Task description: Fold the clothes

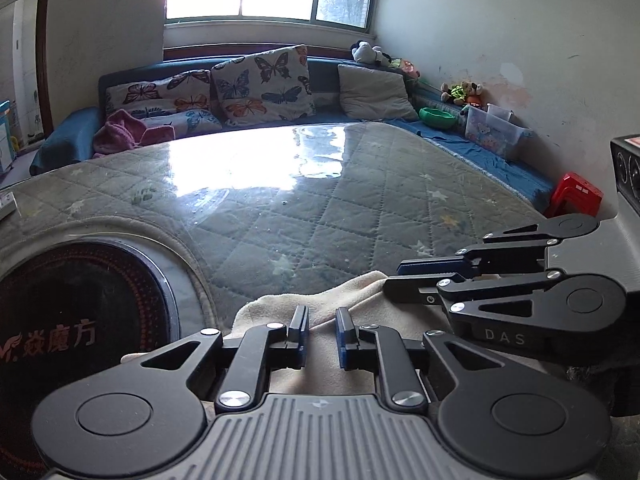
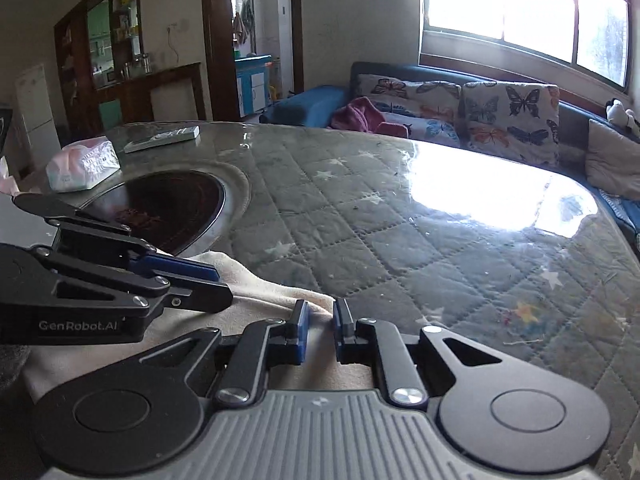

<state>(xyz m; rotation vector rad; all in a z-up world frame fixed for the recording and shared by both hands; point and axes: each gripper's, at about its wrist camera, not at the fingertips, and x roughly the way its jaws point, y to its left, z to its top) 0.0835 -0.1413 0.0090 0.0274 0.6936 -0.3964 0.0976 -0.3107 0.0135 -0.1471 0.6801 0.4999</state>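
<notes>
A cream garment (image 1: 320,300) lies bunched on the near edge of the glass-topped table (image 1: 320,216); it also shows in the right wrist view (image 2: 256,300). My left gripper (image 1: 322,334) hovers over the cloth with its jaws slightly apart and nothing between them. My right gripper (image 2: 320,330) is likewise over the cloth, jaws slightly apart and empty. Each gripper shows in the other's view: the right gripper (image 1: 394,276) to the right, the left gripper (image 2: 224,284) to the left, both low over the cloth.
A round black induction cooktop (image 1: 80,320) is set into the table at the left. A tissue pack (image 2: 82,166) and a remote (image 2: 162,139) lie at the far left. A sofa with butterfly cushions (image 1: 260,84) stands beyond the table. A red stool (image 1: 574,196) stands at the right.
</notes>
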